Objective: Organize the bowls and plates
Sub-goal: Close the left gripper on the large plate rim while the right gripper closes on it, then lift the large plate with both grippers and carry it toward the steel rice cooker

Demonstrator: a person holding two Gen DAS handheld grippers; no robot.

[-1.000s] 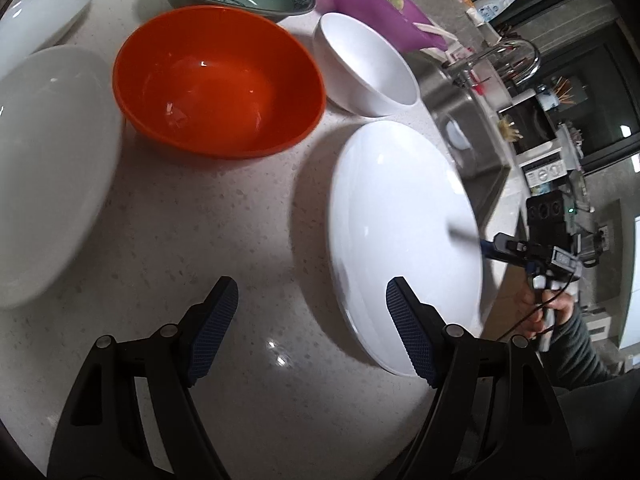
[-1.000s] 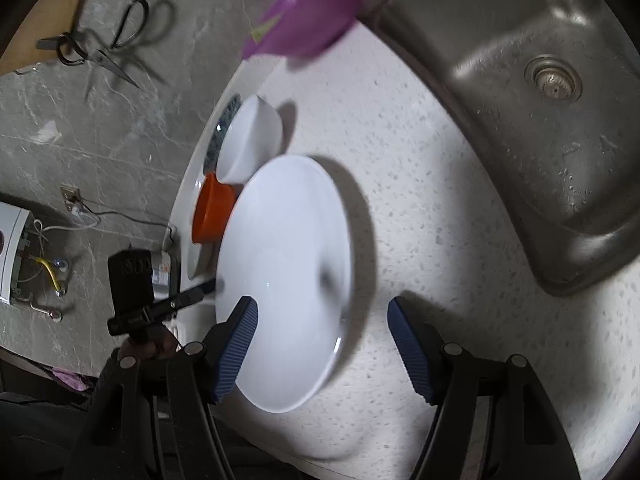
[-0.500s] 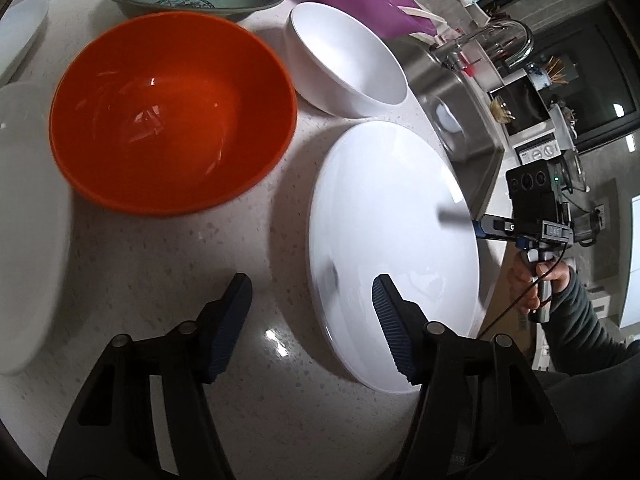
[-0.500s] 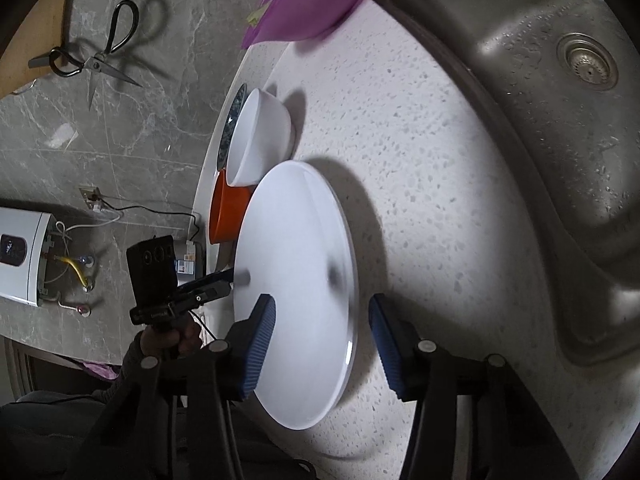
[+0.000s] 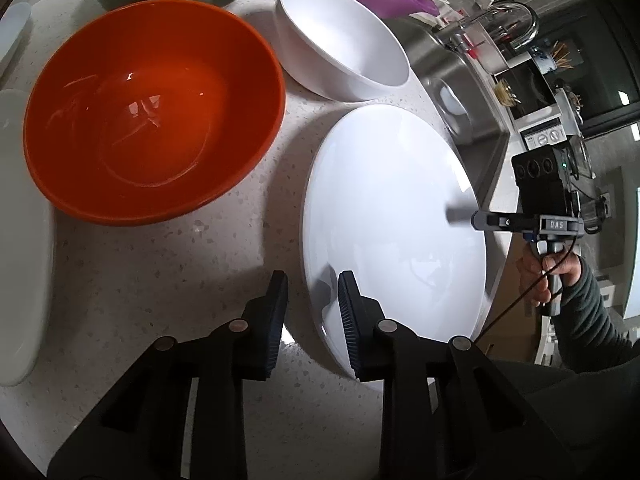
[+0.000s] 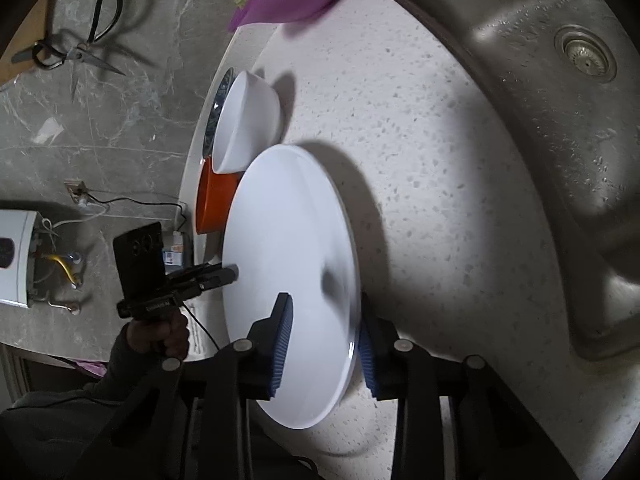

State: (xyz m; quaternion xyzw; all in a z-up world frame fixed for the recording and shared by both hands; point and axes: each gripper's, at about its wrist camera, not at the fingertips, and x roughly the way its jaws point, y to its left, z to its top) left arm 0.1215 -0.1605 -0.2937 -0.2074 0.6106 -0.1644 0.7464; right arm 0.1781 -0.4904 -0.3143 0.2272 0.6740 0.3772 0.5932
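While your left gripper (image 5: pixel 312 312) has been closing over the near rim of the white plate (image 5: pixel 392 216), its pads straddle the edge at six o'clock, narrowed but whether they press I cannot tell. Your right gripper (image 6: pixel 324 344), also closing, brackets the opposite rim, contact equally unclear. Only the left view shows the orange bowl (image 5: pixel 152 108) at ten o'clock whole, with the white bowl (image 5: pixel 344 56) at twelve; only the right view shows the sink (image 6: pixel 552 120) drain and scissors (image 6: pixel 76 40) at eleven.
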